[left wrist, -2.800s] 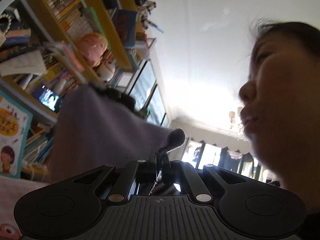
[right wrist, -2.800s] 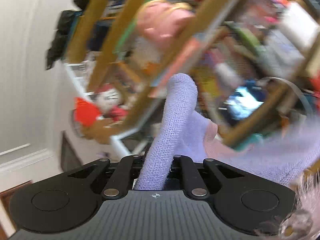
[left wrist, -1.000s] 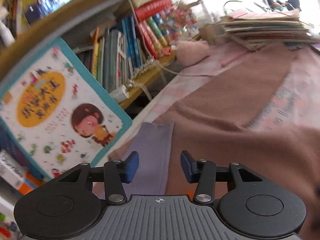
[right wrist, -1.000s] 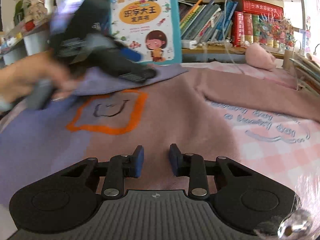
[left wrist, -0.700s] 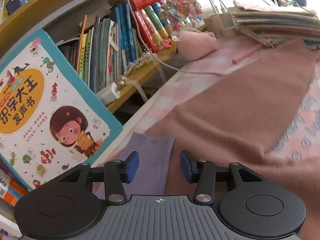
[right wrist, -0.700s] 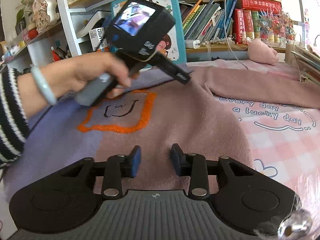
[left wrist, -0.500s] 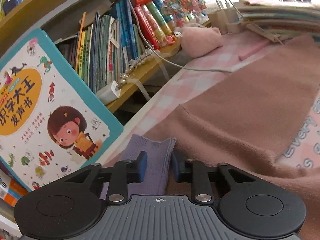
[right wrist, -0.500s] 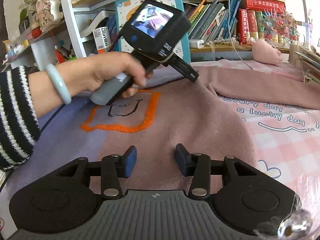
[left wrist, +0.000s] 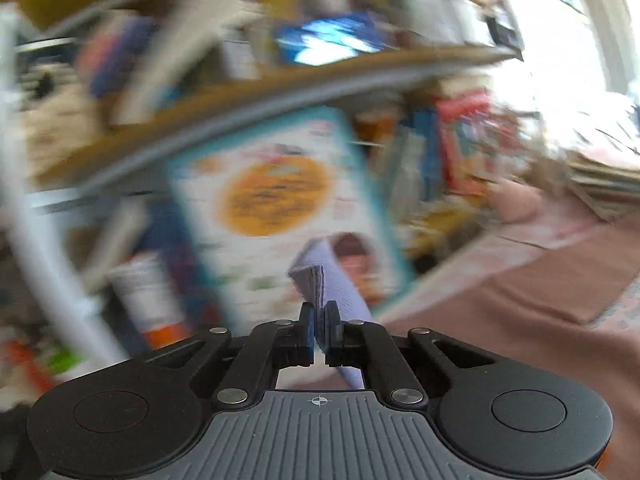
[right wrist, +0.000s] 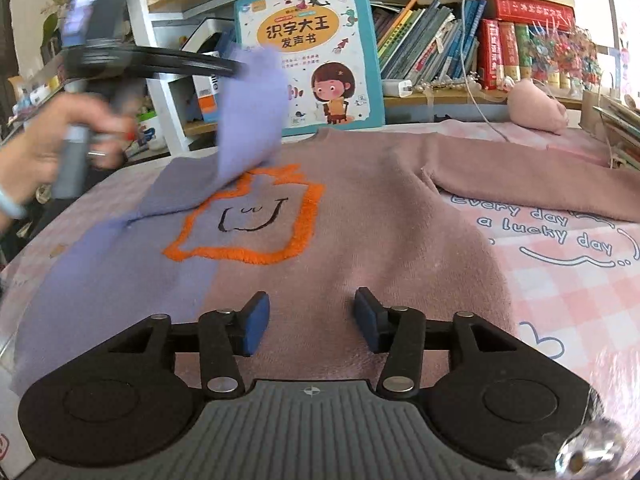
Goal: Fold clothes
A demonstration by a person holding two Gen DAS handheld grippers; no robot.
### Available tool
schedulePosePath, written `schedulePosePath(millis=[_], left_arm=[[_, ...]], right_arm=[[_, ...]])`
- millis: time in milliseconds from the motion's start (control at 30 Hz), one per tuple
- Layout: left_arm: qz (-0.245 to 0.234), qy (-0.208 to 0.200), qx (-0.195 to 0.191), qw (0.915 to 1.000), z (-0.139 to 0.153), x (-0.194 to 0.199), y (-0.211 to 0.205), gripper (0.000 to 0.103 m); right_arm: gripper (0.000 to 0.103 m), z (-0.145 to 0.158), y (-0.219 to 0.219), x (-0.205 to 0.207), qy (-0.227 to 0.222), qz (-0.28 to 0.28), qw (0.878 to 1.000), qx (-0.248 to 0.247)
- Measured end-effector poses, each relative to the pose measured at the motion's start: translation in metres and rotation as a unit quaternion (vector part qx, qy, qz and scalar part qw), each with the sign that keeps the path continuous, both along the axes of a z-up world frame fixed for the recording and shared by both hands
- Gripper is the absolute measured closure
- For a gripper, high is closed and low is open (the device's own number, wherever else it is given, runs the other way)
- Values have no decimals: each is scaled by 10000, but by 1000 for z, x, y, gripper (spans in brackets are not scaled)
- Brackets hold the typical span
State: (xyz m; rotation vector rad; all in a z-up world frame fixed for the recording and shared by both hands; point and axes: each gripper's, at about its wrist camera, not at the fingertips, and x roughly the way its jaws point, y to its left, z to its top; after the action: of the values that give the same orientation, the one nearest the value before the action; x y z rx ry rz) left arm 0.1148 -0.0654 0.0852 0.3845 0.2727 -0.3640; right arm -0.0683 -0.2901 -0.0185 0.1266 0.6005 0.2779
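A pink and purple sweater [right wrist: 360, 216] with an orange-outlined face patch lies flat on the bed, front up. Its pink sleeve [right wrist: 532, 176] stretches to the right. My left gripper [left wrist: 319, 336] is shut on the cuff of the purple sleeve [left wrist: 320, 280] and holds it up in the air. In the right wrist view that left gripper [right wrist: 240, 68] lifts the purple sleeve [right wrist: 248, 120] above the sweater's left shoulder. My right gripper [right wrist: 308, 320] is open and empty just over the sweater's lower hem.
A pink checked sheet [right wrist: 580, 280] with writing covers the bed. A bookshelf [right wrist: 440, 96] with a large children's book [right wrist: 308, 56], several books and a pink plush [right wrist: 538, 106] stands behind. A stack of books [right wrist: 620, 120] sits at the right edge.
My left gripper closed on the purple sleeve cuff and lifted it off the bed, up and to the left. My right gripper opened wider and stayed over the hem.
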Motion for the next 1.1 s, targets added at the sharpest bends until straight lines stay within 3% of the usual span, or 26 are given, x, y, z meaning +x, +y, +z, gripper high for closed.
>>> schedulePosePath(millis=[133,300,633,733,800,867,933,967,1033,1100], left_arm=[[1028,-255,-406,9935,24,-15,89,98],[2254,-421,-706,9708,25,-37,186,98],[3187,222,-760,9446,-23,-68,273,98],[3422,360,-739,9360,-29,-73,282,88],[3669,507,-532,9274,-27,-77,278,59],[3538,389,-328,9339,-21,-91,262,35],[2889,427,-465,9553,-12,-112,239,31],[2537,520,-715,9632,-9,-120,229,31],[1969,912,-1368,9665,-14,-128,214,32],[1409,1353,-1978,9606,-25,-133,198,35]], right_arm=[[52,0,4,-1,-11,26,9999,-128],[50,2,17,2,46,22,9985,-554],[48,9,28,15,472,-68,9952,-849],[47,11,29,16,524,-102,9943,-923],[47,14,26,15,510,-182,9939,-960],[46,20,16,14,429,-397,9932,-1003],[46,25,3,13,365,-689,9920,-991],[46,27,-4,12,369,-807,9915,-949],[46,28,-18,11,417,-996,9907,-833],[46,29,-32,9,465,-1185,9893,-717]])
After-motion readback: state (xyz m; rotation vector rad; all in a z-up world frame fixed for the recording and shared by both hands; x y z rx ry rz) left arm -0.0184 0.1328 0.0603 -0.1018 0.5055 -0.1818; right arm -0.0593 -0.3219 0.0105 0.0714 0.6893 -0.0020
